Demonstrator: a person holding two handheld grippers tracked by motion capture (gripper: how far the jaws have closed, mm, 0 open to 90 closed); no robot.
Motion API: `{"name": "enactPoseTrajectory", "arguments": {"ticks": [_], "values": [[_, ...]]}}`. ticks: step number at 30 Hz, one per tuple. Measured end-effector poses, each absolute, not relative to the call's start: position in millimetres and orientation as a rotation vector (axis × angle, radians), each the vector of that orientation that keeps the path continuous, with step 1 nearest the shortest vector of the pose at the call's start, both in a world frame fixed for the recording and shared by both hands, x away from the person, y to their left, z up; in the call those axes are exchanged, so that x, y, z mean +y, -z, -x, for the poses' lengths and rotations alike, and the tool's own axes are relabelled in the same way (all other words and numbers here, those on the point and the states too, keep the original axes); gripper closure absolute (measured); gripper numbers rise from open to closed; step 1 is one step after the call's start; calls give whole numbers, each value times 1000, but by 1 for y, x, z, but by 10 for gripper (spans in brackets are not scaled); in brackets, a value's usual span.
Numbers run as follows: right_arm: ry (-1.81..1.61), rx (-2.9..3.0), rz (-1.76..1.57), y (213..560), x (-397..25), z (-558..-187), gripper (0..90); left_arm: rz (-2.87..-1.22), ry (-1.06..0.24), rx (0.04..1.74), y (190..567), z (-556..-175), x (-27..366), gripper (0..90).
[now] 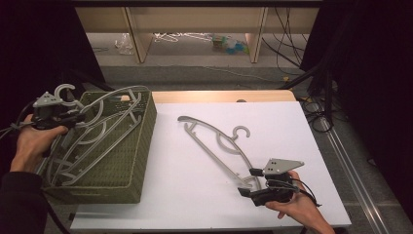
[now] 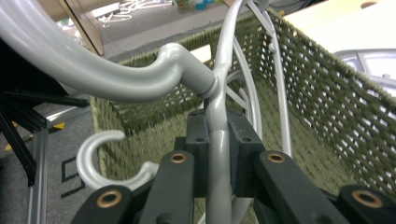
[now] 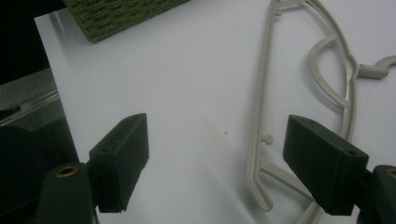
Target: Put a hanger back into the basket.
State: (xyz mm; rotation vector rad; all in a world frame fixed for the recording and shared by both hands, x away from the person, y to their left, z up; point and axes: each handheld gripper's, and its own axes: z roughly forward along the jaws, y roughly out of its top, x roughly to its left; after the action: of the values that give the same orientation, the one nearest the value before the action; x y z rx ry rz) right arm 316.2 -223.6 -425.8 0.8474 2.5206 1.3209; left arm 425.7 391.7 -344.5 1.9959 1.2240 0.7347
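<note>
While our left gripper [image 2: 217, 154] clamps a light, stiff, slippery hanger [image 2: 219, 93] near its neck above the basket [image 1: 141, 146], our right gripper [image 1: 255, 183], spread wide, hovers right of it.

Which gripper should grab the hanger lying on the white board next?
Right. The right gripper is open beside the loose hanger, while the left gripper is shut on a basket hanger.

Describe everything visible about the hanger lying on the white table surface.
The grey hanger looks like moulded plastic: a curved top arm, a straight lower bar with small pegs, an inner loop and a hook at the neck. It lies flat on the white table, running diagonally, hook toward the far right. The right gripper sits at its near end, jaws open, not gripping it.
</note>
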Motion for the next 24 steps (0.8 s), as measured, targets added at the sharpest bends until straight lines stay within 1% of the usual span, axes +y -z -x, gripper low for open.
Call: {"name": "enactPoseTrajectory", "arguments": {"ticks": [9, 15, 19, 24], "values": [[-1317, 2524, -846, 425, -224, -317, 238, -2048, -707, 1243, 360, -425, 394, 802], [-1318, 2529, -852, 426, -224, -316, 239, -2102, -673, 1233, 366, -431, 385, 799], [-1319, 2522, -846, 425, -225, -317, 240, -2078, -669, 1242, 377, -435, 383, 796], [-1318, 2525, -848, 426, -224, -317, 240, -2121, -641, 1280, 389, -438, 378, 793]]}}
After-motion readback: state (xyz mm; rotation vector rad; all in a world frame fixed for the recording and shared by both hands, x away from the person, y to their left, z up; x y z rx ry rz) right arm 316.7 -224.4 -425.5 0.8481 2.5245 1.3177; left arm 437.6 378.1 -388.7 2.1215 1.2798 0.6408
